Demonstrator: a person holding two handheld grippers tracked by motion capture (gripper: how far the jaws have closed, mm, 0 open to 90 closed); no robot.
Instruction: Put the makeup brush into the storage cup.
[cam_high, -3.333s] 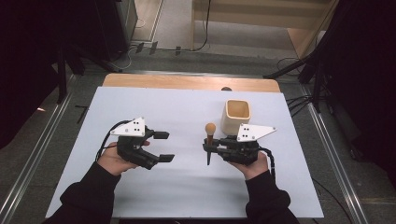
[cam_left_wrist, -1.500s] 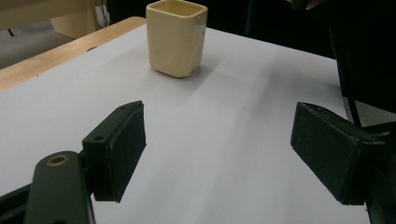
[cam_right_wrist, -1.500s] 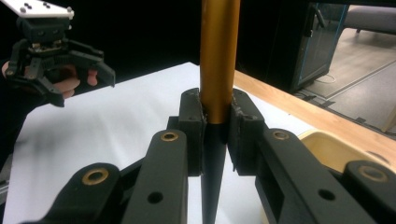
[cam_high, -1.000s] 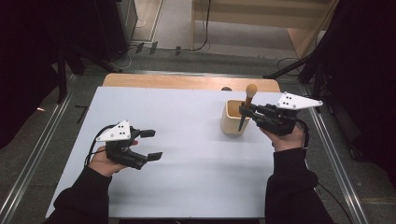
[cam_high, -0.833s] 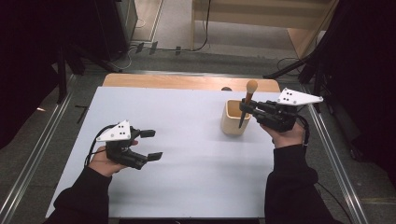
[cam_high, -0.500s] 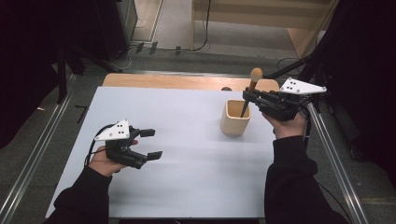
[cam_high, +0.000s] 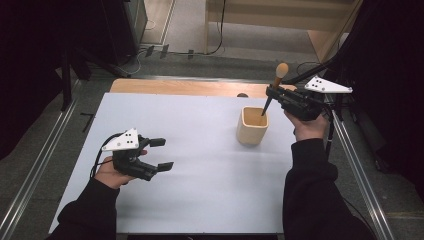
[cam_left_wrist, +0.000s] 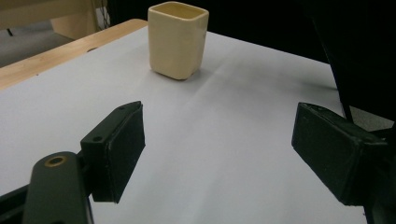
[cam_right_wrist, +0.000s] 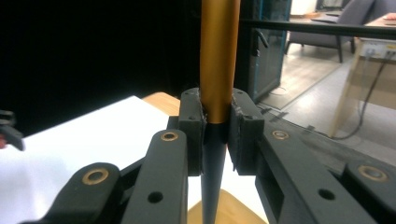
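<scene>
One tool, a wooden-handled, dark-tipped brush (cam_high: 274, 87), we see clenched in the right gripper (cam_high: 271, 93), tip over the square cream cup (cam_high: 252, 125). Next: lower it in, release. Left gripper (cam_high: 162, 153) gapes idle.

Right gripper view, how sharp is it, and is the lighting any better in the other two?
Right gripper view: brush handle and pads close and soft, left background black. High view: table evenly lit, surroundings dark. Left gripper view: cup fairly sharp, casting a faint shadow.
</scene>
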